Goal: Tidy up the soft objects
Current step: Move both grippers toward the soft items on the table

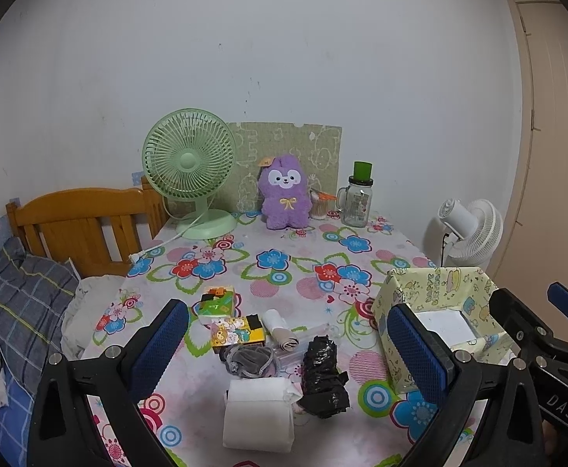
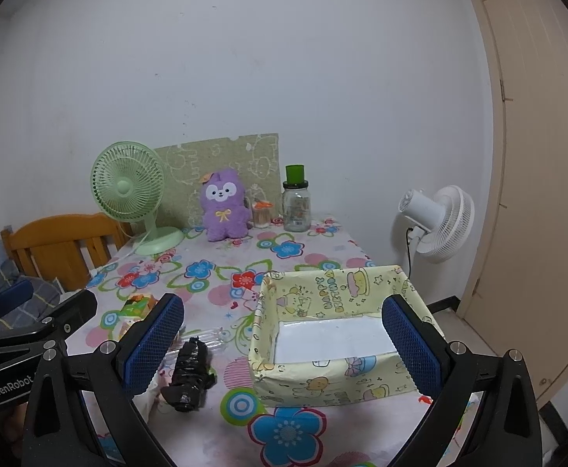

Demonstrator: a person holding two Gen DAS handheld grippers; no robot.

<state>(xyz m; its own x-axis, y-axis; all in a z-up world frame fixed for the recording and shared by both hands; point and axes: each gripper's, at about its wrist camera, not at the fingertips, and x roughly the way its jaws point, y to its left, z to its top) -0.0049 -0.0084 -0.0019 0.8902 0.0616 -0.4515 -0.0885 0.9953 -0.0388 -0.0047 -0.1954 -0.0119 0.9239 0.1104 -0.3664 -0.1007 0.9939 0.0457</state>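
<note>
— What's laid out, and where are the grippers?

— A table under a flowered cloth (image 1: 284, 268). At its right, a pale yellow cartoon-print paper box (image 2: 323, 373). Both the left gripper (image 1: 288, 346) and the right gripper (image 2: 284, 346) hover level above the near edge, jaws spread, gripping nothing.

— The soft things?

— Beside the box: a folded white cloth (image 1: 258, 414), a crumpled black plastic bag (image 1: 323, 377), a grey fabric pouch (image 1: 247, 360).
</note>
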